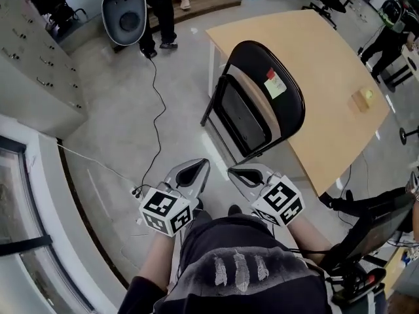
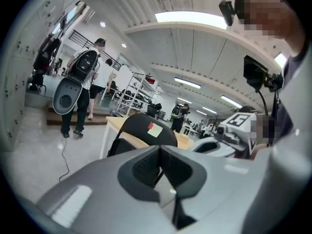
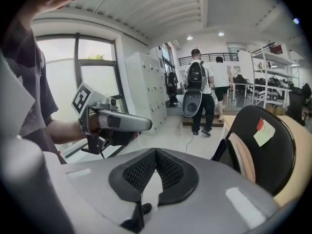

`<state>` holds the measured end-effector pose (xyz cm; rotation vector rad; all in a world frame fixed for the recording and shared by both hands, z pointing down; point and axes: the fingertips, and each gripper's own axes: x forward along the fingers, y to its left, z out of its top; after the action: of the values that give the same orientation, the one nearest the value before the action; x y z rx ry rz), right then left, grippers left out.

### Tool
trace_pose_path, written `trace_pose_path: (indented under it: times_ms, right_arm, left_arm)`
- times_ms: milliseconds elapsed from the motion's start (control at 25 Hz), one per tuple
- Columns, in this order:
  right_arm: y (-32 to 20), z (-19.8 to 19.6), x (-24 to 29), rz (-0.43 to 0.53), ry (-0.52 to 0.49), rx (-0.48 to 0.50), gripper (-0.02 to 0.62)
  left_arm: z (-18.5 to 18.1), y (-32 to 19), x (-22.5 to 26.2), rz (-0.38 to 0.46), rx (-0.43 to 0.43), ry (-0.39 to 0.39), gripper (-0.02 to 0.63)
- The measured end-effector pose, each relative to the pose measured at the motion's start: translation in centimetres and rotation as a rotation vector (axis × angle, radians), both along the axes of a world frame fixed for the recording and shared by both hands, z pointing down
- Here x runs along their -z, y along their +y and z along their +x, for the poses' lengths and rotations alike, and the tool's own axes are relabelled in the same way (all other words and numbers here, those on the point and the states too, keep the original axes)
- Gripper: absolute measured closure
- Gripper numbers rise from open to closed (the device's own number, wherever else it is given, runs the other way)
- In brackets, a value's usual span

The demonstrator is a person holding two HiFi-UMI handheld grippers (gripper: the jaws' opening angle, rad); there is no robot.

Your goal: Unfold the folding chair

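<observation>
The black folding chair (image 1: 258, 100) leans folded against the table (image 1: 327, 77), middle of the frame. It looks stiff and heavy; its round top edge seems best to grab. The left gripper (image 1: 194, 173) and right gripper (image 1: 243, 174) are closed and empty.

A smooth grey concrete floor (image 1: 118, 110) is stretching across the room, with a thin black cable (image 1: 159, 120) trailing over it from the far side. On the right, a large light wooden table with white legs (image 1: 327, 57) is standing. Tall grey metal lockers (image 1: 29, 51) are lining the far left wall, and a big dark-framed window (image 3: 97, 67) is letting in daylight at the near left. A low wooden step (image 1: 203, 2) is running along the far edge. Long white ceiling strip lights (image 2: 189, 17) are glowing overhead, and white open shelving racks (image 3: 273, 77) are standing far off.
</observation>
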<state>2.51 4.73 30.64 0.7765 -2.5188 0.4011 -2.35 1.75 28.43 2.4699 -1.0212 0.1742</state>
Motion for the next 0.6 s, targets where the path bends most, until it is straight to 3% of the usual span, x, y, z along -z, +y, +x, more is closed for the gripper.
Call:
trace_pose_path:
  times_ms: [120,320,600]
  right_arm:
    - [-1.5,-1.1,0.6,0.04,0.044,-0.039,0.594]
    - [-3.9,0.6,0.5,0.036,0.055,-0.117,0.593]
    - [-9.5,6.2,0.3,0.052,0.006,-0.149,0.594]
  left_arm:
    - [-0.5,-1.6,-2.0,-0.031,-0.063,0.011,0.604]
    - [1.2,-4.7,-3.0,-0.052,-0.125,-0.01,0.604]
    - [5.6,-10.7,-4.7,-0.122,-0.029,-0.069,0.604]
